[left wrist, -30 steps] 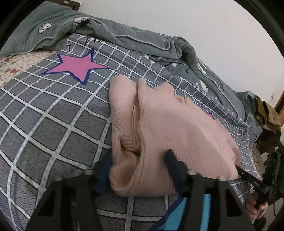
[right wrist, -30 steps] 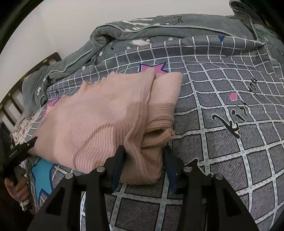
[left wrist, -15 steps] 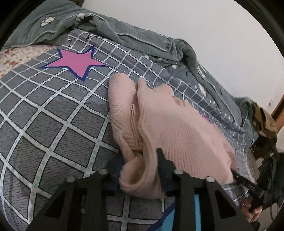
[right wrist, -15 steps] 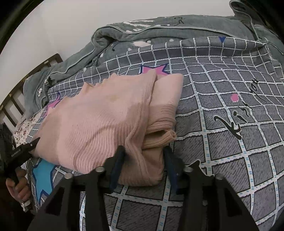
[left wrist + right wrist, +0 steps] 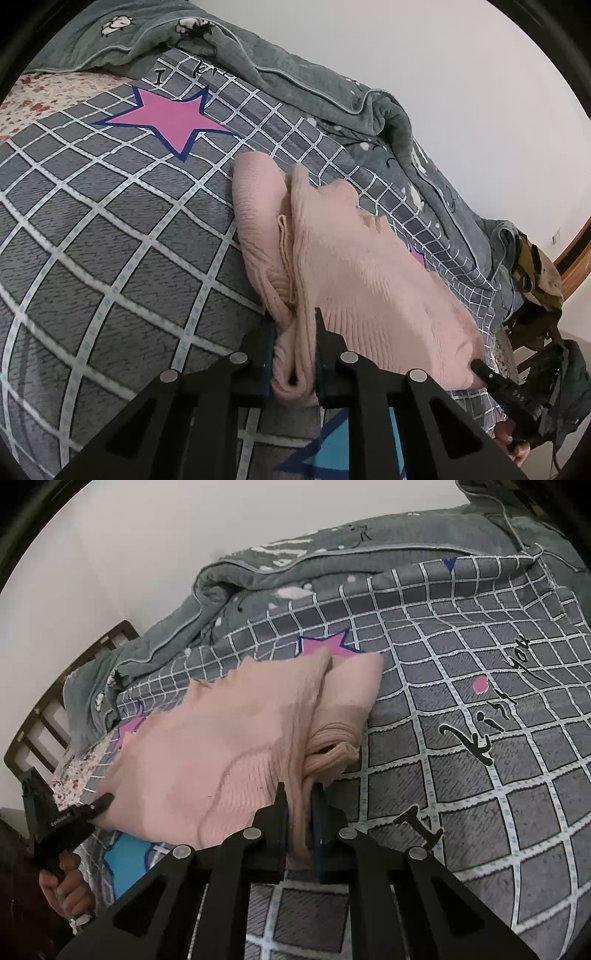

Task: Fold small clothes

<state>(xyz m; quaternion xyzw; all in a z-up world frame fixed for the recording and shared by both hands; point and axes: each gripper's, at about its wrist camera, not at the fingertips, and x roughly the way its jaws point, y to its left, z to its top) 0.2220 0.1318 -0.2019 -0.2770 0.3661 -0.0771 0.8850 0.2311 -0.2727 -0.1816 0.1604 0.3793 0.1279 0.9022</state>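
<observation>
Now the pink sweater lies partly folded on the grey checked bedspread, beside a pink star. Each gripper pinches one near corner: the left gripper has closed on bunched knit, and the right gripper likewise clamps its edge. A grey quilt is heaped behind.

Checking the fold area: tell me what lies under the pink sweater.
The pink sweater lies on the grey checked bedcover. Pink star prints and a blue print poke out at its edges. The cover directly beneath it is hidden by the knit.
</observation>
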